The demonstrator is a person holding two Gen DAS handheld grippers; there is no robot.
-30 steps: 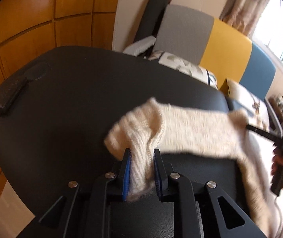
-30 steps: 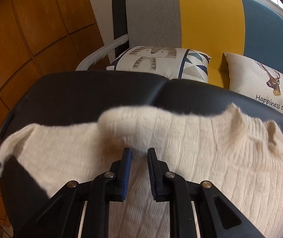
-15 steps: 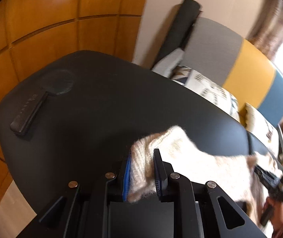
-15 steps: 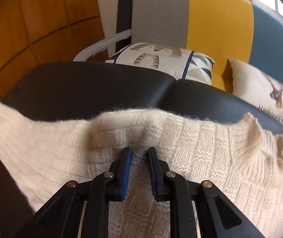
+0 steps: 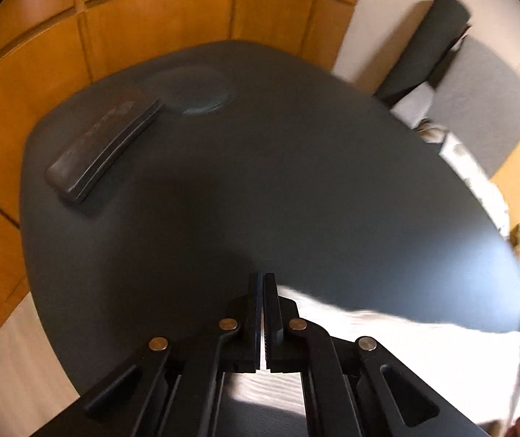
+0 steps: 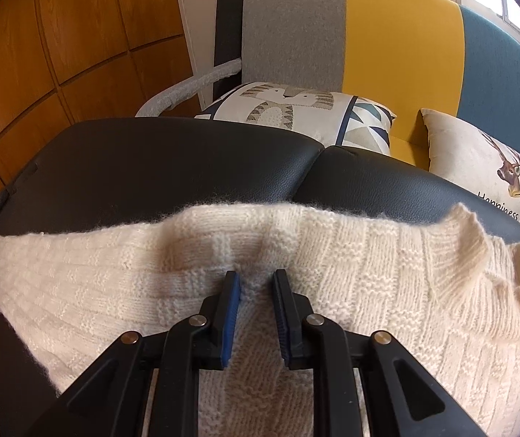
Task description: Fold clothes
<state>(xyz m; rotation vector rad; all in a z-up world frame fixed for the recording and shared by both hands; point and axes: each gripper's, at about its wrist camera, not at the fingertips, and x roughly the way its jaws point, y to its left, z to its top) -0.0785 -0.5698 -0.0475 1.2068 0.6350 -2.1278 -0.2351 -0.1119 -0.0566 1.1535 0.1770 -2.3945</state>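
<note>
The left gripper [image 5: 262,284] is closed on nothing over the black cushion [image 5: 296,189]. The right gripper [image 6: 256,287] pinches a fold of the sweater [image 6: 387,273] near its far edge.

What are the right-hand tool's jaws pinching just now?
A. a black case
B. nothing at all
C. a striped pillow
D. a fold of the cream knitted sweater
D: in the right wrist view the right gripper has a raised fold of the cream sweater bunched between its blue-padded jaws.
</note>
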